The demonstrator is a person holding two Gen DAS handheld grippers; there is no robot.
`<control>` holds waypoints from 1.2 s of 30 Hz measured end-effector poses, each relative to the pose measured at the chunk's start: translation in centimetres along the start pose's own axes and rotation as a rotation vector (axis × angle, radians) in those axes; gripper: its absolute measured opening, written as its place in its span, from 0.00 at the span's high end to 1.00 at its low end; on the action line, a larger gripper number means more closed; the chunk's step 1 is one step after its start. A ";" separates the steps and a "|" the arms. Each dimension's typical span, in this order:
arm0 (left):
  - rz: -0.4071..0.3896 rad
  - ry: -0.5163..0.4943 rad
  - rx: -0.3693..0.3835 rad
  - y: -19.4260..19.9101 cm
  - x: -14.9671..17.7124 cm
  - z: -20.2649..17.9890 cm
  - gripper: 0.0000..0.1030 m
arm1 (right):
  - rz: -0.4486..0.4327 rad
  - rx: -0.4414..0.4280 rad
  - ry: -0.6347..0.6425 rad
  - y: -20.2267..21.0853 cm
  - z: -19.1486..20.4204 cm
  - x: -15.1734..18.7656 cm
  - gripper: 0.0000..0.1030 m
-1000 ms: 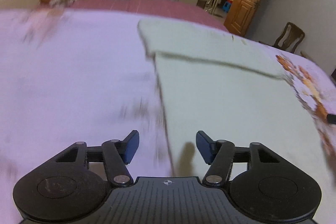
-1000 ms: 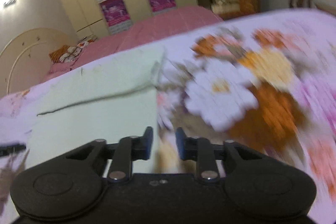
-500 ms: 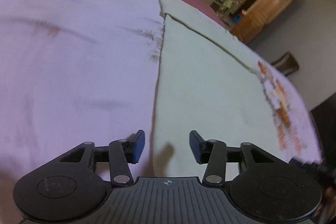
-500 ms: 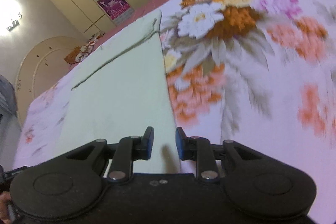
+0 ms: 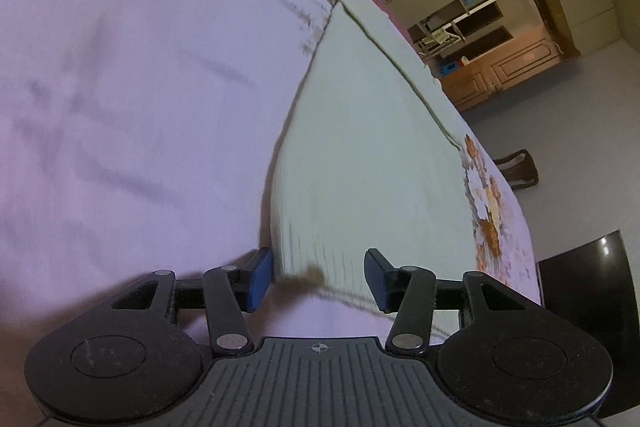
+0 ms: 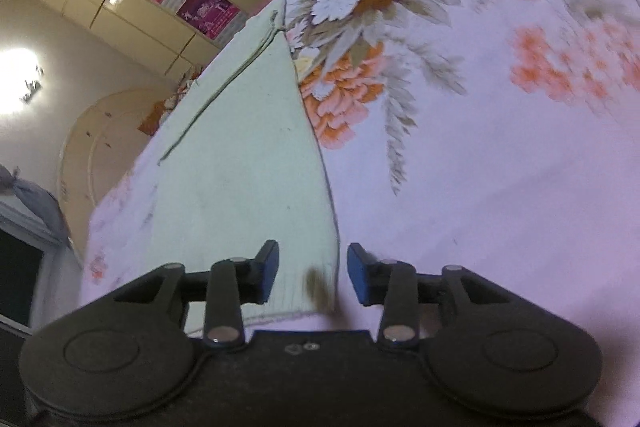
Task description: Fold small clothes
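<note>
**Tongs at the corners of a pale green garment**

A pale green garment (image 5: 360, 155) lies flat on a floral bed sheet (image 6: 500, 147). Left tongs (image 5: 318, 277) and right tongs (image 6: 312, 273) (both open, gripping nothing) straddle its near corners.

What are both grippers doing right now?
Left gripper: open, straddling a near corner of the pale green garment.
Right gripper: open, straddling its other near corner.

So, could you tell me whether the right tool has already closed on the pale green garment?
No, the right tool is open, its fingers straddling the pale green knit garment's corner.
</note>
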State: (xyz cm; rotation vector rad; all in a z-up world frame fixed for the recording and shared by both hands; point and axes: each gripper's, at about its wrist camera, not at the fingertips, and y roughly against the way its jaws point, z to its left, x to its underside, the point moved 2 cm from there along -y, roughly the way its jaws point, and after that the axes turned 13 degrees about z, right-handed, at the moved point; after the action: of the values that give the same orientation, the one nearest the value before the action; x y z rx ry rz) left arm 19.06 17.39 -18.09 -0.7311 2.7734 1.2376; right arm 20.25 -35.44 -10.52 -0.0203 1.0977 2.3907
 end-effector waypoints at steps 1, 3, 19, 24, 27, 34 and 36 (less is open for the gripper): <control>-0.002 0.000 -0.002 -0.1 0.4 0.0 0.52 | 0.001 -0.004 -0.006 0.2 -0.3 0.2 0.59; -0.013 0.007 0.003 -0.2 0.8 0.1 0.52 | 0.013 -0.016 -0.006 0.3 -0.7 0.4 0.59; -0.047 -0.012 0.023 -2.1 -1.5 -0.1 0.57 | 0.070 -0.047 0.026 -3.7 0.9 0.0 0.70; -0.026 -0.016 -0.013 -2.4 -1.7 0.6 0.95 | 0.080 -0.044 0.035 -4.2 0.9 -0.2 0.86; -0.054 -0.020 0.006 -1.9 -1.0 0.8 0.96 | 0.074 -0.044 0.045 -4.1 0.8 -0.1 0.93; -0.140 -0.043 -0.014 -0.2 -0.5 -0.3 0.96 | -0.006 -0.099 0.085 -1.1 1.7 0.4 0.95; -0.120 0.016 -0.031 -0.9 -0.7 0.8 0.96 | 0.032 -0.049 0.062 -2.1 1.0 0.2 0.95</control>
State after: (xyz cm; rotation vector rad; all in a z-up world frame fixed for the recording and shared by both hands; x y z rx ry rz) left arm 19.97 17.68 -19.13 -0.8988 2.6828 1.2600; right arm 21.24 -33.46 -11.35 -0.0947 1.0751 2.4604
